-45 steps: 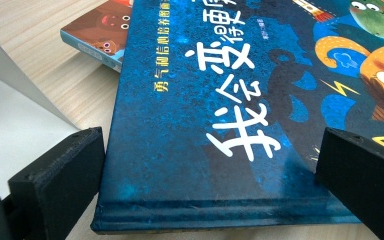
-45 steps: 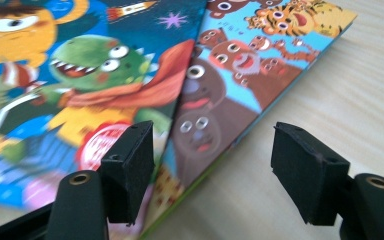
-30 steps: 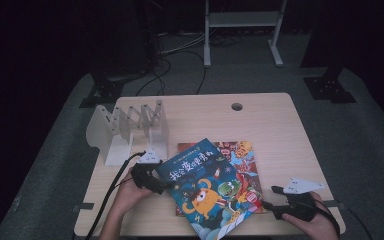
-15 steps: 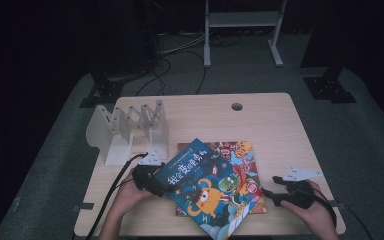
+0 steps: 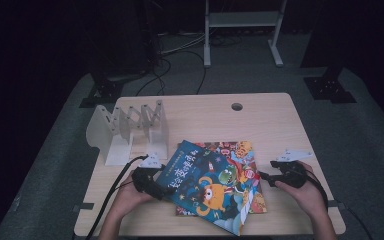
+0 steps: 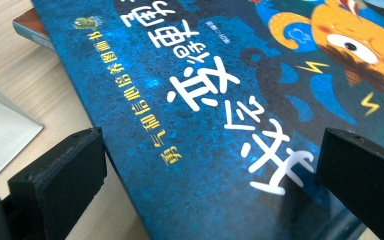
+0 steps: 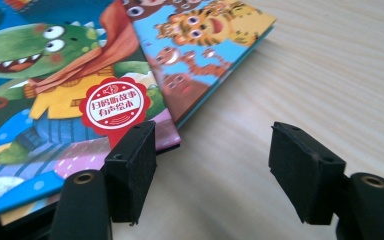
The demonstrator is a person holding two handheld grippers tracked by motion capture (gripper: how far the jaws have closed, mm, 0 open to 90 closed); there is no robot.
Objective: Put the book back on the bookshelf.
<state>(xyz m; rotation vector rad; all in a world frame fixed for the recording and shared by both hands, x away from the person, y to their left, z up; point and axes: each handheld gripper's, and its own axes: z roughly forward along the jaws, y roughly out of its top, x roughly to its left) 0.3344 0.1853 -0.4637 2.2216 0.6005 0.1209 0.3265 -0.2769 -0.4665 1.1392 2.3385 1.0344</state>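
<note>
On the pale wooden table point(image 5: 280, 125) in a dark room, both tools gape around the picture books point(image 5: 215, 185).

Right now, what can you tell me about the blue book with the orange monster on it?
The blue book is a thin, glossy picture book with white lettering, an orange monster and a green dinosaur on its cover. It lies closed and askew on a second colourful book, on the wooden table. The left gripper reaches over its left edge, jaws astride that edge.

A dark blue book point(image 5: 207, 187) with white lettering and an orange monster overlaps a multicoloured cartoon-animal book point(image 5: 240, 150).
</note>
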